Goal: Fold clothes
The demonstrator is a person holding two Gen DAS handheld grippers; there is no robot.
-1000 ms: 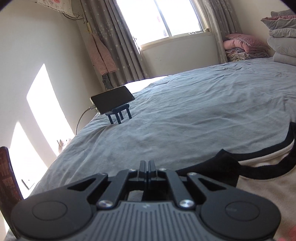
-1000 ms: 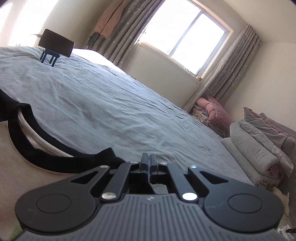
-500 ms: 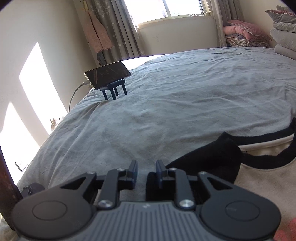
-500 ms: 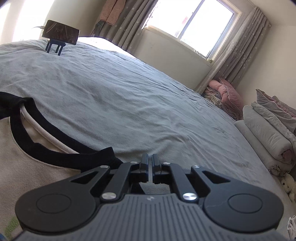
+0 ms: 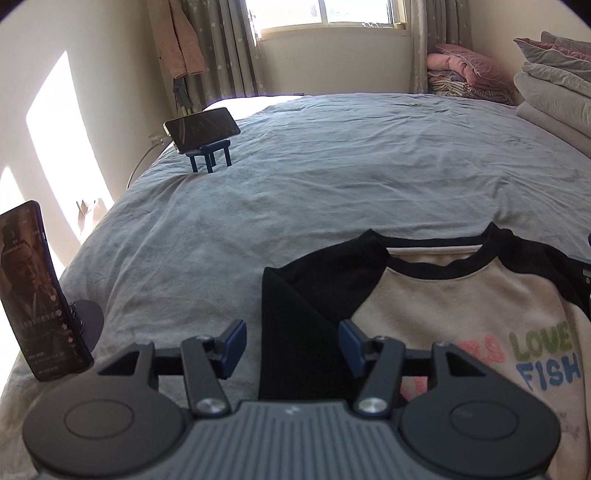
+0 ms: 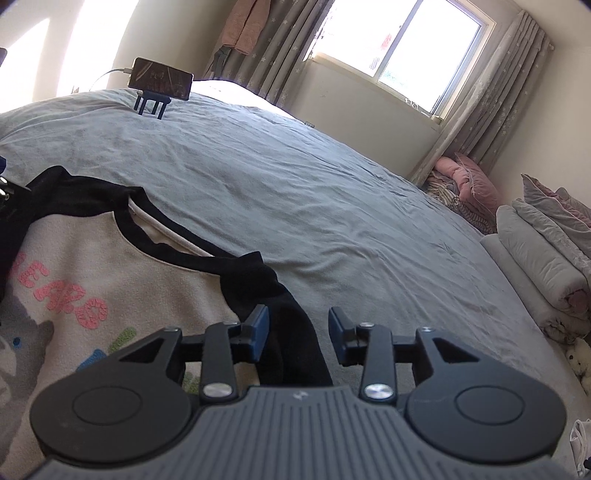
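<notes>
left wrist view: a wide bed (image 5: 332,177) under a wrinkled grey-blue cover fills the room up to a window (image 5: 325,14) with patterned curtains. a phone on a small blue stand (image 5: 202,130) sits on the far left of the bed, a cable running off its end. a second phone (image 5: 35,291), upright with a lit screen, stands at the near left edge. folded quilts (image 5: 554,85) are stacked at the right wall. the sweatshirt (image 5: 461,295), cream with black sleeves and neckband, lies flat on the near right of the bed, neck towards the window, so its long axis runs from the camera to the window; its black sleeve is folded down along the body. the left gripper (image 5: 291,345) hovers over that sleeve's edge, jaws opening, the cloth below them but not pinched.

right wrist view: the same bed (image 6: 332,192), window (image 6: 399,48) and quilts (image 6: 535,258), with the stand phone (image 6: 160,78) far left. the sweatshirt (image 6: 110,266) lies at the lower left, neckband towards the far side. the right gripper (image 6: 298,334) is above the other black sleeve, jaws opening, released from the cloth.
</notes>
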